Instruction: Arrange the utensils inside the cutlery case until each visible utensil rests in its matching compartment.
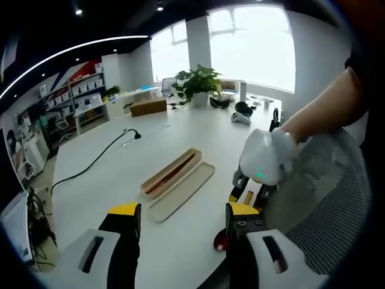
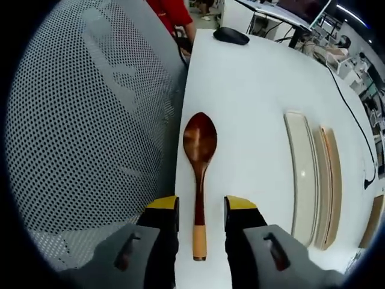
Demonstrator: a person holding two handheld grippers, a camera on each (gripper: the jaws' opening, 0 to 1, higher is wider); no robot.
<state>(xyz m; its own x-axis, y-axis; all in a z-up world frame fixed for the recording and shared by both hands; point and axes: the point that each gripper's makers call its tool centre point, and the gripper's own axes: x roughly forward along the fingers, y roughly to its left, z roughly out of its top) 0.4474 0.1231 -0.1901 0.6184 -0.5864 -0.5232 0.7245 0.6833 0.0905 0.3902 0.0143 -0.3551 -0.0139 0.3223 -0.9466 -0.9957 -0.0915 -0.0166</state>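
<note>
A wooden spoon (image 2: 200, 158) with a red-brown bowl and a tan handle end lies on the white table (image 2: 252, 102) near its edge. My right gripper (image 2: 201, 208) is open, one jaw on each side of the handle with a gap to both. The open cutlery case (image 1: 171, 171) holds dark chopsticks, and its lid (image 1: 180, 192) lies alongside. In the right gripper view the case (image 2: 332, 180) and lid (image 2: 302, 174) lie to the right. My left gripper (image 1: 181, 217) hangs open over the table with nothing in it. A gloved hand (image 1: 267, 156) holds the right gripper (image 1: 245, 194) over the spoon (image 1: 221, 242).
A mesh chair back (image 2: 78, 120) stands close against the table edge beside the spoon. A black cable (image 1: 90, 162) runs across the table's far left. A plant (image 1: 198, 84), a cardboard box (image 1: 147, 107) and a dark mouse (image 2: 231, 36) sit further off.
</note>
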